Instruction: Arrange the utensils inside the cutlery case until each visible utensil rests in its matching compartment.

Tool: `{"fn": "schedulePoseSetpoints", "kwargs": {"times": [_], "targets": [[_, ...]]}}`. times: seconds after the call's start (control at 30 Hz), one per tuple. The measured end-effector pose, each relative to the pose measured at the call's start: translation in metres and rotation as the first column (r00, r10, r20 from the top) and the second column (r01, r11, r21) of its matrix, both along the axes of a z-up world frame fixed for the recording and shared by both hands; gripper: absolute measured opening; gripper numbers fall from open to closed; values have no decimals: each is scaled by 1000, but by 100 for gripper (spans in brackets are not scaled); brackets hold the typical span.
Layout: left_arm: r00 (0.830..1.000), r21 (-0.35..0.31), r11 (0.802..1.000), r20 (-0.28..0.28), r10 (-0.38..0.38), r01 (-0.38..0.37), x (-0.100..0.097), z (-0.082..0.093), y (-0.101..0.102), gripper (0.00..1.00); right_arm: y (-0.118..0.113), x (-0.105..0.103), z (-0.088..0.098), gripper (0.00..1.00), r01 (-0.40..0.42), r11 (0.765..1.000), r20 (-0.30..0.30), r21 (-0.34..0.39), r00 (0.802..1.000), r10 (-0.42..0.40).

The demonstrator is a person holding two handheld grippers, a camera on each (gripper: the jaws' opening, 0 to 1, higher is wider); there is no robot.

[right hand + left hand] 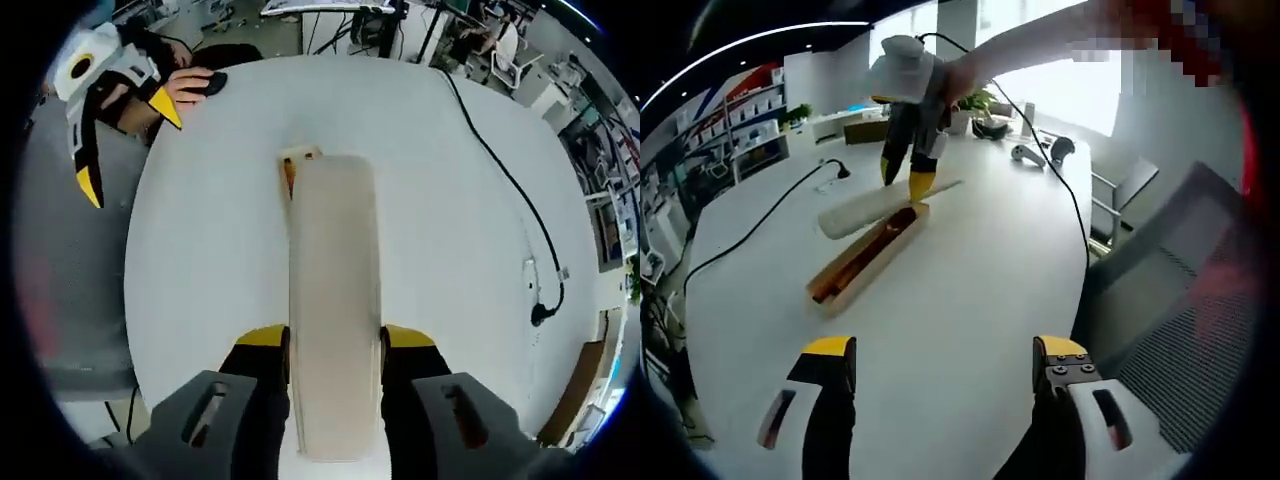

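Room: office behind a round white worktop (pixel 970 290), with a black cable (pixel 505 170) trailing across it.
Case: I see the long wooden cutlery case (pixel 865 260) at 11 o'clock in the left gripper view, open, something brown inside; I cannot make out which utensils.
Lid: the long pale cream lid (pixel 333 300) runs toward 12 o'clock in the right gripper view, covering most of the case.
Right hand-held gripper (pixel 334 345): pinching the lid.
Left hand-held gripper (pixel 945 365): spread, holding nothing, well apart from the case.
Progress: early, I judge; sorting seems not yet begun.
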State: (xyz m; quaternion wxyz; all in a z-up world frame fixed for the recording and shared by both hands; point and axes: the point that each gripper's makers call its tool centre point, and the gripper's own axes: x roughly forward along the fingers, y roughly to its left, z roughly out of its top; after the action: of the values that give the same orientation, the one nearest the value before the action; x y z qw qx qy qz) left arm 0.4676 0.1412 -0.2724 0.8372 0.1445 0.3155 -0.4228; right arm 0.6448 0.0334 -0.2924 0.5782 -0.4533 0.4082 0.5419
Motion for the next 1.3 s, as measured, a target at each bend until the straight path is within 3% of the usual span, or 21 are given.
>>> {"fn": "schedulePoseSetpoints", "kwargs": {"times": [0.23, 0.67, 1.2, 1.23, 1.3], "targets": [[1000, -8, 1000, -19, 5, -5, -8, -5, -4, 74, 21, 8, -4, 33, -73, 997, -3, -30, 997, 73], [1000, 0, 1000, -25, 2, -2, -4, -5, 1, 70, 45, -4, -25, 34, -149, 987, -32, -54, 989, 148], [1000, 12, 1000, -29, -3, 3, -6, -8, 6, 70, 45, -5, -34, 34, -166, 983, -66, -79, 985, 161], [1000, 14, 1000, -30, -4, 4, -7, -8, 6, 70, 45, -5, -35, 32, -166, 983, -66, -81, 985, 161], [1000, 19, 1000, -29, -3, 3, -7, -8, 8, 70, 45, -5, -36, 19, -179, 981, -66, -77, 983, 174]]}}
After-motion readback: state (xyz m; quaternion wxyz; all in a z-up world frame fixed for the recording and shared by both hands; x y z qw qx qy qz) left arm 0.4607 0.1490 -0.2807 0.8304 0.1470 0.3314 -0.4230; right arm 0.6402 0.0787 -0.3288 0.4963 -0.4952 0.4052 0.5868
